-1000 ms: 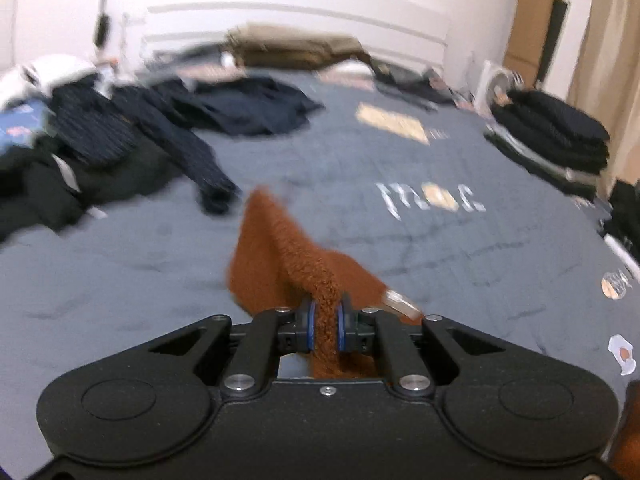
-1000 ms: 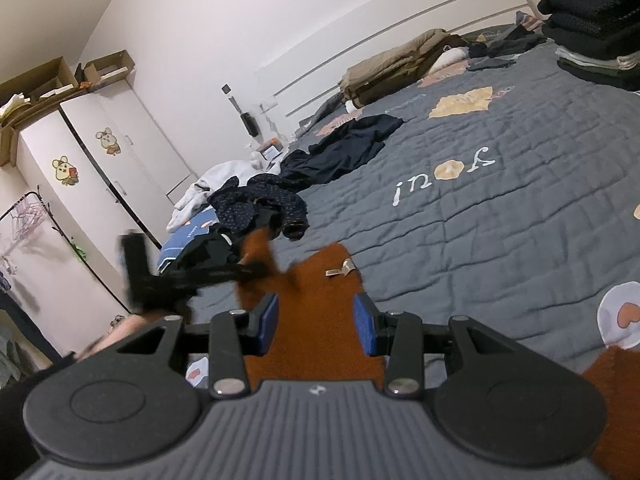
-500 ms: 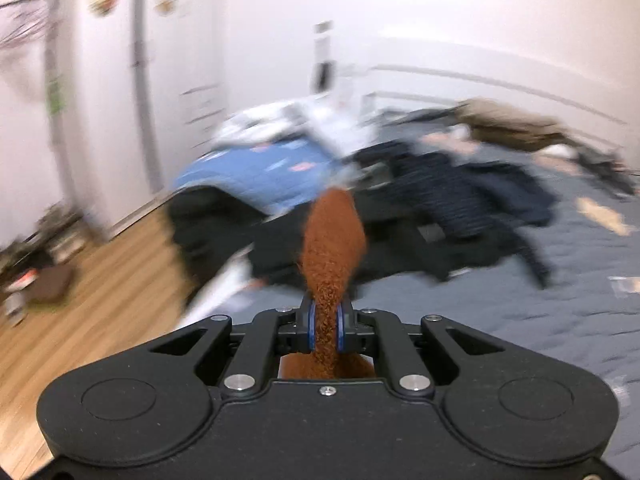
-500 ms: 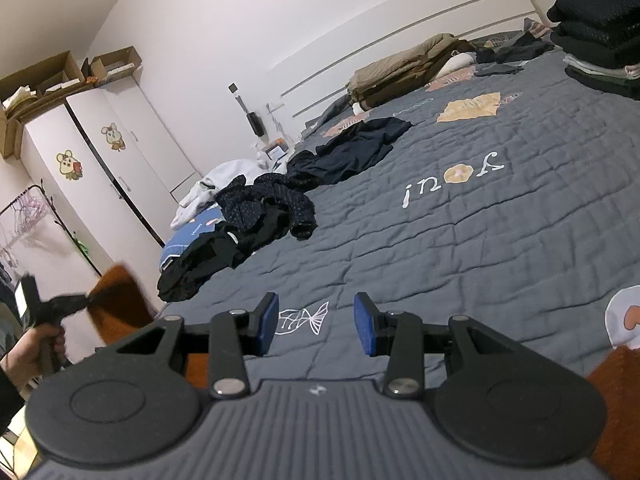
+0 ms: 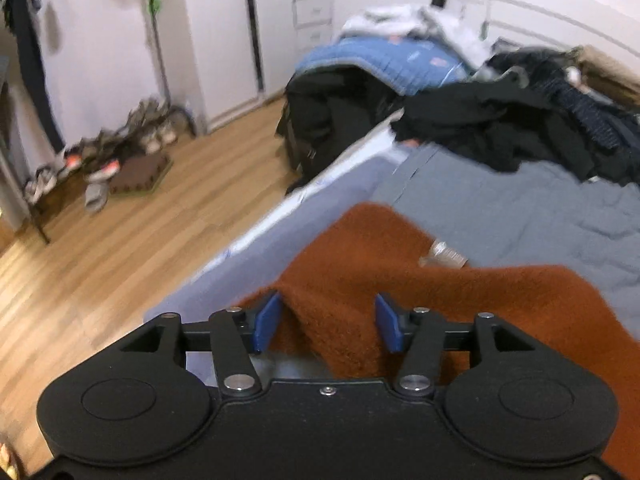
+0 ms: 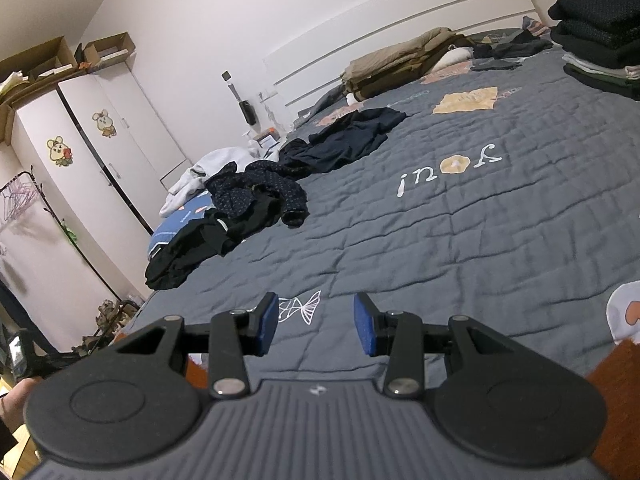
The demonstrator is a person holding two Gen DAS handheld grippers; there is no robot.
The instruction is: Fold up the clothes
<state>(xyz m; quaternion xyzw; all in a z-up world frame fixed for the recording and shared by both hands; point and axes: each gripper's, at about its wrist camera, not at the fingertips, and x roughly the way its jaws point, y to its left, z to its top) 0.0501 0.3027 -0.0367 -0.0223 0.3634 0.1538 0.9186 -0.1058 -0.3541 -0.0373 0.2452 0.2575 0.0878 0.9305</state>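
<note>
A rust-brown fuzzy garment (image 5: pixel 400 280) lies spread over the near edge of the grey quilted bed (image 5: pixel 520 208), with a small clear tag (image 5: pixel 442 256) on it. My left gripper (image 5: pixel 327 326) hovers right over it. Its jaws are opening, with a fold of the fabric loose between the blue pads (image 5: pixel 266 326). In the right wrist view my right gripper (image 6: pixel 315 326) stands open over bare quilt (image 6: pixel 480 220), with nothing between its fingers. Corners of the brown garment (image 6: pixel 612 364) show low on the right. The left gripper (image 6: pixel 20 356) is small at the far left, in a hand.
A heap of dark unfolded clothes (image 6: pixel 248 200) and a blue quilt (image 5: pixel 380 60) sit at the bed's left side. Folded stacks (image 6: pixel 596 20) stand at the far right. Beside the bed are a wooden floor (image 5: pixel 120 240), shoes (image 5: pixel 100 168) and white wardrobes (image 6: pixel 80 140).
My left gripper swung left to the bed's edge carrying the brown garment, then its jaws parted and the fabric dropped flat. The right gripper kept still and open.
</note>
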